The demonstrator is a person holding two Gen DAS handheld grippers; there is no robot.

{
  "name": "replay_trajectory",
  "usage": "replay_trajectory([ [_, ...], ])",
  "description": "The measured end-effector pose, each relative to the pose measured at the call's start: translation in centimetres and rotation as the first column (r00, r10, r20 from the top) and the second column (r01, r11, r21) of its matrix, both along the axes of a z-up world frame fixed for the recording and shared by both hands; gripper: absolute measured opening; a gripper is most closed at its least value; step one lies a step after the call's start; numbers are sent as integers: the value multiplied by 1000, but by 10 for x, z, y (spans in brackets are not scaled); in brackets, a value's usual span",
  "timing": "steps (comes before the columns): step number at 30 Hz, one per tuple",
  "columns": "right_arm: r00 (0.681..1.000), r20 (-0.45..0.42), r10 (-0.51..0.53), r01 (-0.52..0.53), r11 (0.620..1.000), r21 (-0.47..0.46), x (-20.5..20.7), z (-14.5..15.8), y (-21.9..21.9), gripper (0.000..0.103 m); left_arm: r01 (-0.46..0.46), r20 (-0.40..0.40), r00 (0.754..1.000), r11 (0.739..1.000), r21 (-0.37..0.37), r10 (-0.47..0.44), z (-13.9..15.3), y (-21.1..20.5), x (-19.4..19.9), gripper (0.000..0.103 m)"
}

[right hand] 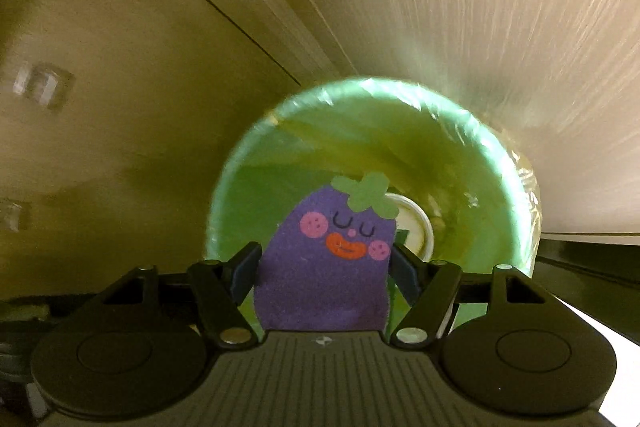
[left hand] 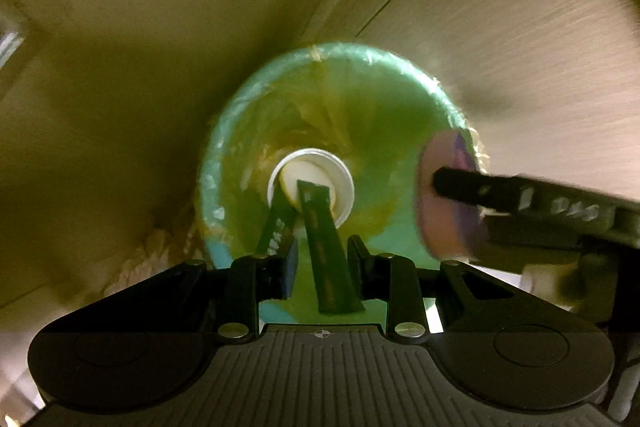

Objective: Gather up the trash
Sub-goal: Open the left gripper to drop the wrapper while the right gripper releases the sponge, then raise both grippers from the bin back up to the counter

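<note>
I look down into a green bin (left hand: 224, 147) lined with a clear bag. At its bottom lies a white cup (left hand: 340, 183) with a dark green sachet (left hand: 276, 223) leaning out of it. A second green sachet (left hand: 332, 267) hangs between the spread fingers of my left gripper (left hand: 324, 255), and neither pad touches it. My right gripper (right hand: 326, 259) sits over the same bin (right hand: 516, 163) with its pads against a purple eggplant sponge (right hand: 320, 287). The cup (right hand: 424, 227) shows behind the sponge. In the left wrist view the right gripper (left hand: 452, 211) reaches in from the right, blurred, with the sponge (left hand: 444, 163).
The bin stands in a corner: a beige panel (left hand: 140, 47) on the left, a wood-grain surface (left hand: 520, 27) on the right. Crumpled bag plastic (left hand: 152, 251) bunches outside the rim at lower left. A dark ledge (right hand: 592, 259) runs at the right.
</note>
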State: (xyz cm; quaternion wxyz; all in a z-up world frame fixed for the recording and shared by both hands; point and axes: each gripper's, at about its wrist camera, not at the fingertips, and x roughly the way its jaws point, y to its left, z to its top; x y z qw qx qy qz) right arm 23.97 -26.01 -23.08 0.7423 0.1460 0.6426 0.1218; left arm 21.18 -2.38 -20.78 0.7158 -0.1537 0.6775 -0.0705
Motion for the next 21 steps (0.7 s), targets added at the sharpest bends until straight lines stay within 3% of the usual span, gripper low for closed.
replay_trajectory([
  [1,1000,0,-10,10,1000,13,-1,6,-5,78,0,0,1000,1000,-12,0,4,1,-2,30],
  [9,997,-11,-82,82,995,62,-26,63,-39,81,-4,49,999,998,-66,8,44,-2,-8,30],
  [12,998,19,-63,63,998,6,-29,80,-35,81,-26,87,996,997,-72,32,63,1,-9,30],
  [15,996,92,-2,13,992,-129,-28,105,-25,81,-50,143,988,996,-71,60,89,4,-10,30],
  [18,983,173,63,-31,983,-182,-26,133,-13,81,-63,239,968,994,-85,81,127,9,-9,30],
  [21,947,301,115,-56,978,-199,-22,173,1,81,-52,387,918,994,-96,86,176,18,-1,30],
])
